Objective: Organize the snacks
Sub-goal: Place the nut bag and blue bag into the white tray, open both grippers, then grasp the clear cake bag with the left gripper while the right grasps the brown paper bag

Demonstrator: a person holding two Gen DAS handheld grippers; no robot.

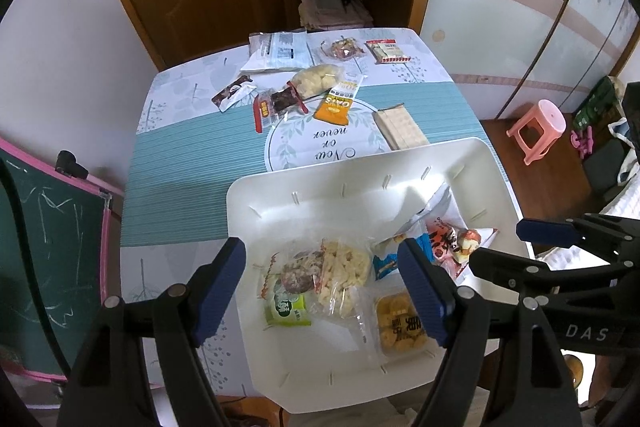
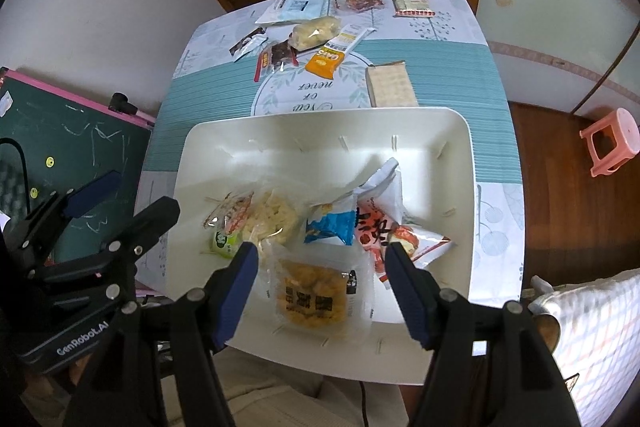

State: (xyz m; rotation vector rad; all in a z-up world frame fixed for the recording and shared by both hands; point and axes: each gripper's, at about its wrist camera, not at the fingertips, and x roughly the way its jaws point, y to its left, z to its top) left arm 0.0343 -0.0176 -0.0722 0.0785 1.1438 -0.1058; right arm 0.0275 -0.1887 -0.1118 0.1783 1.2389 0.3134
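A white bin [image 1: 352, 165] [image 2: 320, 113] stands on the near part of the table and holds several snack packs. Among them are a yellow cookie pack [image 1: 400, 327] [image 2: 316, 301], a clear pack of rice crisps [image 1: 344, 267] [image 2: 272, 219], a blue packet [image 2: 332, 223] and a red-and-white packet [image 2: 372, 229]. My left gripper [image 1: 320, 291] hangs open over the bin's left part, its left finger outside the rim. My right gripper [image 2: 322, 287] is open above the cookie pack, which lies loose in the bin. More snacks lie farther back: an orange oats packet [image 1: 334, 105] [image 2: 325, 61], a cracker pack [image 1: 400, 129] [image 2: 392, 87] and a bag of pale puffs [image 1: 316, 79] [image 2: 314, 31].
A green chalkboard with a pink frame [image 1: 52, 247] [image 2: 80, 147] leans left of the table. A pink stool [image 1: 540, 127] [image 2: 612, 143] stands on the wooden floor at the right. A wooden door and a shelf are behind the table. A person's lap shows below the bin.
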